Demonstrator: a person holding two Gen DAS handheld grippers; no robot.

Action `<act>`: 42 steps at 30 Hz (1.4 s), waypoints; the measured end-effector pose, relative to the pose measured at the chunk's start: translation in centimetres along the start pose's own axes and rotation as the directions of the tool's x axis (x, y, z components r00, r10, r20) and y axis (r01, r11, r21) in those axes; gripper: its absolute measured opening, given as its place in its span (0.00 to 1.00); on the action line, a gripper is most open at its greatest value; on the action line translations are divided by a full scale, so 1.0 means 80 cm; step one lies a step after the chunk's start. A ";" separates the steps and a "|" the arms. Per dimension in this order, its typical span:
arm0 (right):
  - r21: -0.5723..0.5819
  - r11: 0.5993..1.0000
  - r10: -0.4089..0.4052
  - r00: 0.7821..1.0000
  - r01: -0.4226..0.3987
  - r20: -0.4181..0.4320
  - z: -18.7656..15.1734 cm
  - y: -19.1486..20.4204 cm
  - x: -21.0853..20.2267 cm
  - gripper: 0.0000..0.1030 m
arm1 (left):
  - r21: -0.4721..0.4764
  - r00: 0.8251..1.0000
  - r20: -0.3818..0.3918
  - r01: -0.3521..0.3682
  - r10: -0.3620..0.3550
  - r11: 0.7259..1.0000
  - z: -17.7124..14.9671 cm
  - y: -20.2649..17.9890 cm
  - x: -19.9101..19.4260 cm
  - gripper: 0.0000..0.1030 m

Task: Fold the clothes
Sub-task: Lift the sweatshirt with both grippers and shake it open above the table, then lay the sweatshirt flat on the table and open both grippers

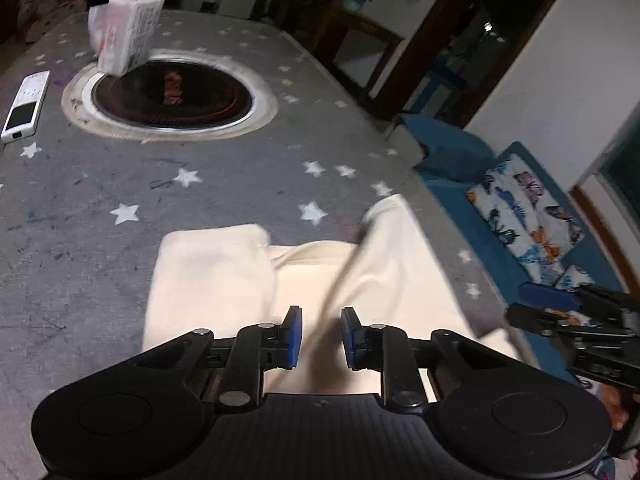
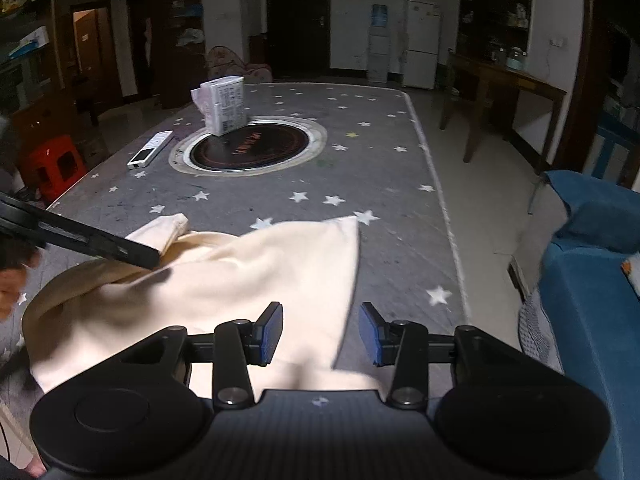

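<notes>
A cream garment lies on the grey star-patterned table cover, partly folded, with one sleeve folded in at the left and a flap raised at the right. It also shows in the right wrist view. My left gripper is open and empty, hovering over the garment's near middle. My right gripper is open and empty over the garment's right edge. The right gripper also shows at the right edge of the left wrist view. The left gripper's finger crosses the right wrist view at the left.
A round dark hotplate is set into the table's middle. A white tissue pack stands at its far rim. A white remote lies at the left. A blue sofa with a butterfly-print cushion stands to the right.
</notes>
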State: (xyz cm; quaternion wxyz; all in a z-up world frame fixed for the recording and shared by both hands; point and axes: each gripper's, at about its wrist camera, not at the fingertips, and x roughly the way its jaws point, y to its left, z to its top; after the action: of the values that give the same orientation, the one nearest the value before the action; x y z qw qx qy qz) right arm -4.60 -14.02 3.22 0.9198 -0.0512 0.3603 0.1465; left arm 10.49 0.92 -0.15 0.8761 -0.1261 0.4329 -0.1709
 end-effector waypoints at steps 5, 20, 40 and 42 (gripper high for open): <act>-0.010 1.000 0.014 1.000 -0.014 -0.002 0.007 0.006 0.018 0.46 | 0.055 0.953 0.093 -0.294 0.289 0.954 -0.004 0.016 -0.003 0.18; 0.015 1.000 -0.006 0.999 0.007 -0.053 0.009 -0.002 0.068 0.49 | -0.033 0.924 0.138 -0.357 0.358 0.934 0.003 0.049 -0.017 0.22; -0.115 0.985 0.115 0.988 -0.127 -0.104 0.011 0.047 0.086 0.53 | 0.016 0.888 0.174 -0.436 0.427 0.900 0.076 0.085 0.002 0.05; -0.160 0.973 0.148 0.982 -0.166 -0.116 0.009 0.065 0.088 0.53 | 0.009 0.883 0.153 -0.450 0.444 0.893 0.081 0.096 0.006 0.05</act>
State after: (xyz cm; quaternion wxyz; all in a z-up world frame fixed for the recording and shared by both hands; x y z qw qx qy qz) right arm -0.81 -7.30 -0.99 0.8777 -0.1079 0.3967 0.2461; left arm 17.38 8.21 0.53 0.9240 -0.0159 0.3805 0.0357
